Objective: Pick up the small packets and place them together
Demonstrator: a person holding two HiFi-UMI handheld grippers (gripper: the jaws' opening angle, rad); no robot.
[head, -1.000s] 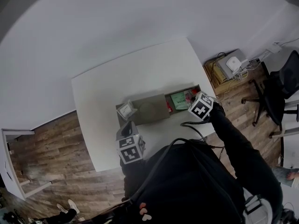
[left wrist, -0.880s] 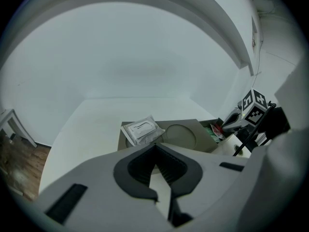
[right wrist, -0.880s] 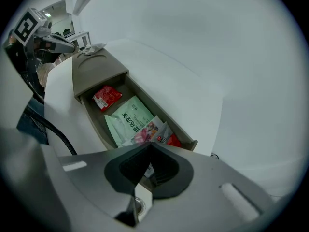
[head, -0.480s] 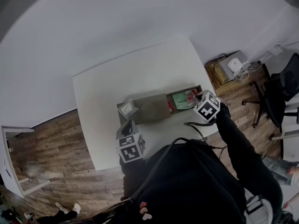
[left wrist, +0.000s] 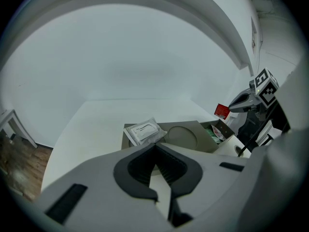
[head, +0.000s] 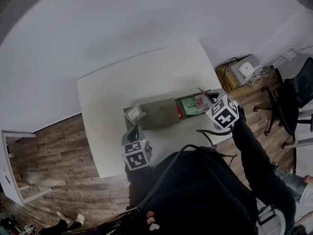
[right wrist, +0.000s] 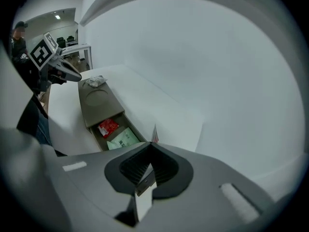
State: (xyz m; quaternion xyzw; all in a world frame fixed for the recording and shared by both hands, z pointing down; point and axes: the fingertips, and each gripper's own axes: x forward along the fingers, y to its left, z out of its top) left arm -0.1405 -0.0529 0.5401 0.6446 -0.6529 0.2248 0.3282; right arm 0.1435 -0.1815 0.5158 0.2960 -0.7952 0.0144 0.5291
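Your right gripper (right wrist: 153,146) pinches a thin packet (right wrist: 154,132) above the tray (head: 159,112). Hold tight and carry it slowly beside the tray's white packet (head: 133,114). Your left gripper (left wrist: 154,148) is closed and empty.

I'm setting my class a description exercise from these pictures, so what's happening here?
A person at a white table has a gripper in each hand. The right gripper is shut on a small red packet, raised by the open end of a grey tray, where a green packet and a second red packet lie. A white packet rests on the tray's other end, before the left gripper, shut and empty.
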